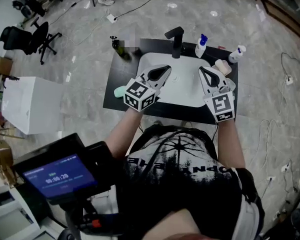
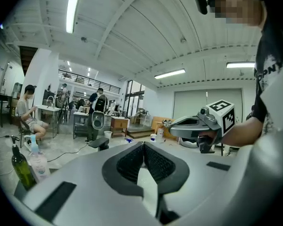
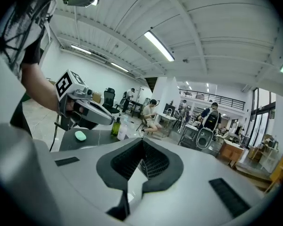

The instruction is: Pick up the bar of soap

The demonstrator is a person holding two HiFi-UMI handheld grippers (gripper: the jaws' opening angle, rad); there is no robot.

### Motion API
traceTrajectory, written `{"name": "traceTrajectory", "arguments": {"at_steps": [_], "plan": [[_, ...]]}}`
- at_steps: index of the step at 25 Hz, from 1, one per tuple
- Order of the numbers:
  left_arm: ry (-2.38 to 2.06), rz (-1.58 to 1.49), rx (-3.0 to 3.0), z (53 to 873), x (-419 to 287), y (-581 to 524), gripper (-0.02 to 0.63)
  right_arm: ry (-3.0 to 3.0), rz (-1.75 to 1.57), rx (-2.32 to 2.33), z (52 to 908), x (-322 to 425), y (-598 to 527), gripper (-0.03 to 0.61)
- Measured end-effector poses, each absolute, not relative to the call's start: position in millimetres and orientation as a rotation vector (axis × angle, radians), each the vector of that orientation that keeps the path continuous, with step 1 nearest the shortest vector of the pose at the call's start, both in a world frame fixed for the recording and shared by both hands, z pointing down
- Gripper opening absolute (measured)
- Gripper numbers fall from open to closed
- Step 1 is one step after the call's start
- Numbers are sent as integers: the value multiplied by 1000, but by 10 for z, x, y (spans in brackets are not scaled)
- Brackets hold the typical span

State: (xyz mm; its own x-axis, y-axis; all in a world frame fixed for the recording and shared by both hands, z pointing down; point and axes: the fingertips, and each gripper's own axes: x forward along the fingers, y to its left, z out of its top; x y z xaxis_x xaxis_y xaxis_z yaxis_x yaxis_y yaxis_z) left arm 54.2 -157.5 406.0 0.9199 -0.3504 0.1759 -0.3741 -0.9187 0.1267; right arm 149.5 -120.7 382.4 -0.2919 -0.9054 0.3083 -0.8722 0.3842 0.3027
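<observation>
Head view is looking steeply down on a person who is holding the left gripper (image 1: 165, 70) and the right gripper (image 1: 202, 70) side by side above a white sink (image 1: 190, 101) that is sitting in a black table (image 1: 112, 74). Both grippers are pointing away from the person, toward a black faucet (image 1: 176, 41) at the back of the sink.

Left gripper view is showing its two ribbed pads pressed together with nothing between them. Right gripper view is showing the same: pads meeting, nothing held.

The bar of soap (image 1: 119, 90), mint green and rounded, is lying on the table just beside the sink's left edge. In the head view the left gripper's marker cube is covering most of it, so only a sliver is showing. The right gripper view is giving a clearer look at the soap (image 3: 80, 135), lying flat below the left gripper and not touching it.

A dark green bottle (image 1: 117, 45) is standing at the table's back left corner. A blue-capped spray bottle (image 1: 201, 45) and a white bottle (image 1: 237, 54) are standing at the back right. A pale pinkish block (image 1: 222, 66) is lying near them, partly behind the right gripper; what it is cannot be made out.
</observation>
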Motion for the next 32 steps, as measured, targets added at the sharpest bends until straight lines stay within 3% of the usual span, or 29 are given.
{"name": "traceTrajectory", "arguments": {"at_steps": [12, 32], "plan": [[-452, 252, 2966, 4170, 1092, -1485, 11, -2159, -74, 1636, 3966, 2135, -913, 14], [-393, 202, 2970, 4061, 1219, -1433, 11, -2140, -72, 1637, 3976, 2193, -847, 14]]}}
